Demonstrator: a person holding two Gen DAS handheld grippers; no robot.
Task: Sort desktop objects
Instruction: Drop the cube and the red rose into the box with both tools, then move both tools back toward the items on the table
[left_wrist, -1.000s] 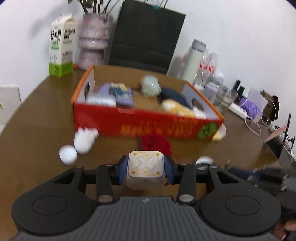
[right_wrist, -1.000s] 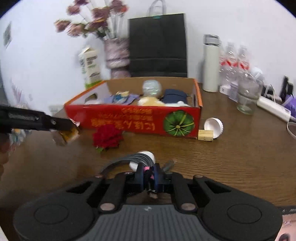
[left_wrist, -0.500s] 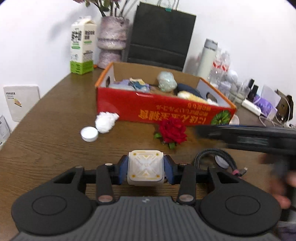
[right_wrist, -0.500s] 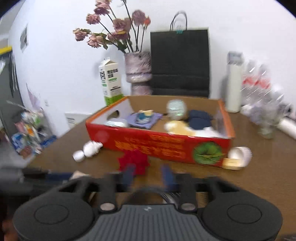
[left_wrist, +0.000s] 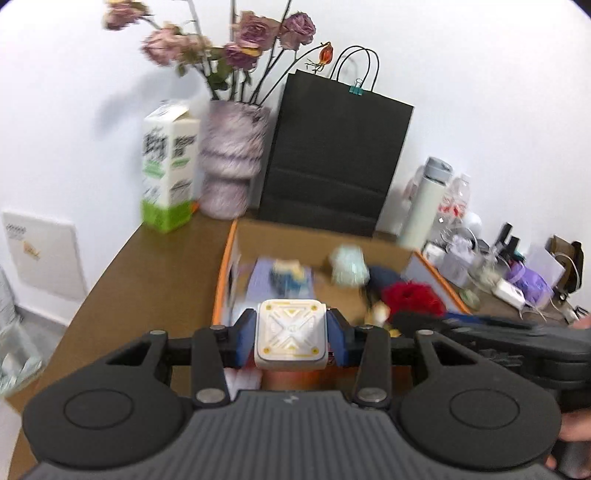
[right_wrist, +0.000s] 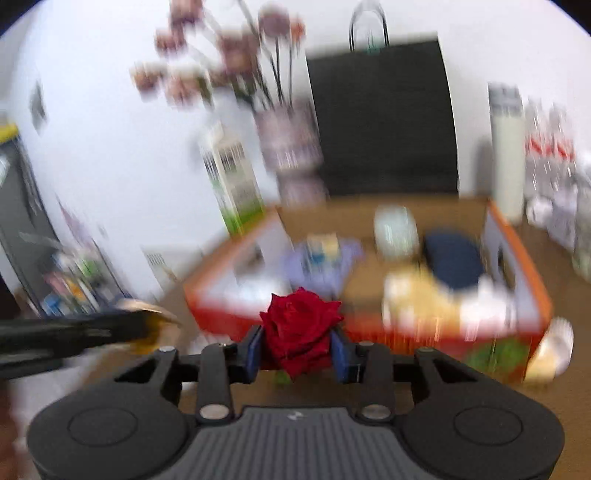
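Between the right gripper's (right_wrist: 298, 350) just-closed fingers sits the red rose (right_wrist: 300, 332), lifted off the table; left fingers clamp the white cube (left_wrist: 291, 340).

Office desk (left_wrist: 155, 273), chargers (left_wrist: 511, 291), bottles (left_wrist: 424, 203)

The left hand-held gripper (left_wrist: 291, 341) clamps a white cube (left_wrist: 291, 338); the right hand-held gripper (right_wrist: 298, 349), jaws just closing, squeezes a red rose (right_wrist: 300, 328).

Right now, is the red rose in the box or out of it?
Out: the right gripper holds the rose between its blue pads, in front of the box.
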